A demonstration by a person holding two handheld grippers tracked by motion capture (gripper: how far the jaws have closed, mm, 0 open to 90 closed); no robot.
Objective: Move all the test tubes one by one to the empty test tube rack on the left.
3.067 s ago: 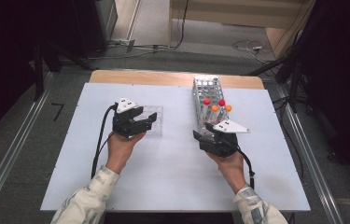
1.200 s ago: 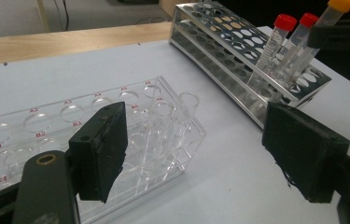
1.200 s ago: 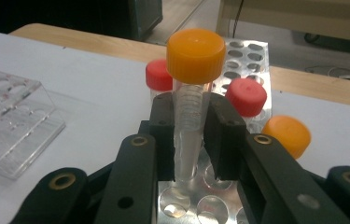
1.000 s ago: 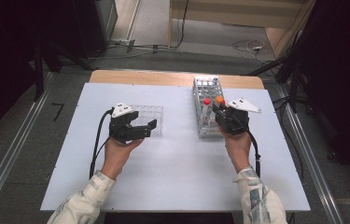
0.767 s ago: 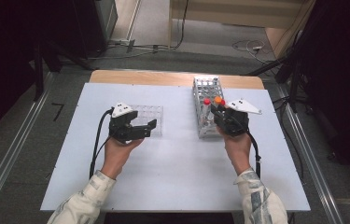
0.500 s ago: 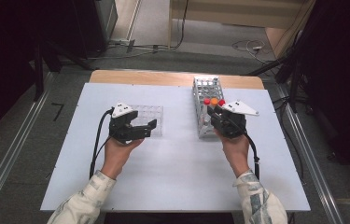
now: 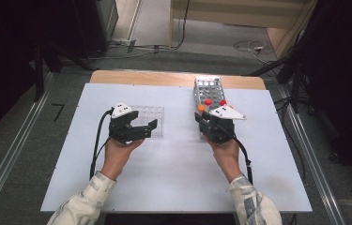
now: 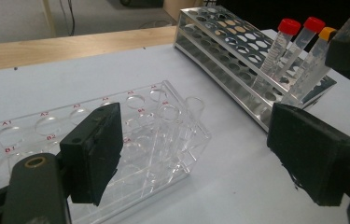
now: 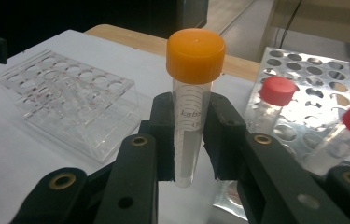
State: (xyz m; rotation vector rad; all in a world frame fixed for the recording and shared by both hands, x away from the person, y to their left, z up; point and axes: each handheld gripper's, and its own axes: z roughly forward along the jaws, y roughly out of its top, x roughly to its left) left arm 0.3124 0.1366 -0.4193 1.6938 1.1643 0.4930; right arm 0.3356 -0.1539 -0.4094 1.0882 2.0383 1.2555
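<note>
My right claw [image 9: 189, 140] clamps the orange-capped tube [image 9: 192, 105] just beside the metal rack [image 7: 207, 89]; tilting could slip it. My left claw [image 8: 196, 154] gapes wide, risking nudging the clear rack [image 8: 130, 140].

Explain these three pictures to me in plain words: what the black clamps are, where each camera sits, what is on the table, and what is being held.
A person sits at a white table and holds a black two-jawed tool in each hand. One picture looks down from above; the other two come from small cameras riding on each tool, looking along its jaws.

On the table lie a clear plastic tube rack with labelled holes and a shiny metal tube rack that holds two red-capped tubes and an orange-capped one.

The left tool is open, with its jaws either side of the clear rack's end. The right tool is shut on a clear plastic tube with an orange cap, held upright.
</note>
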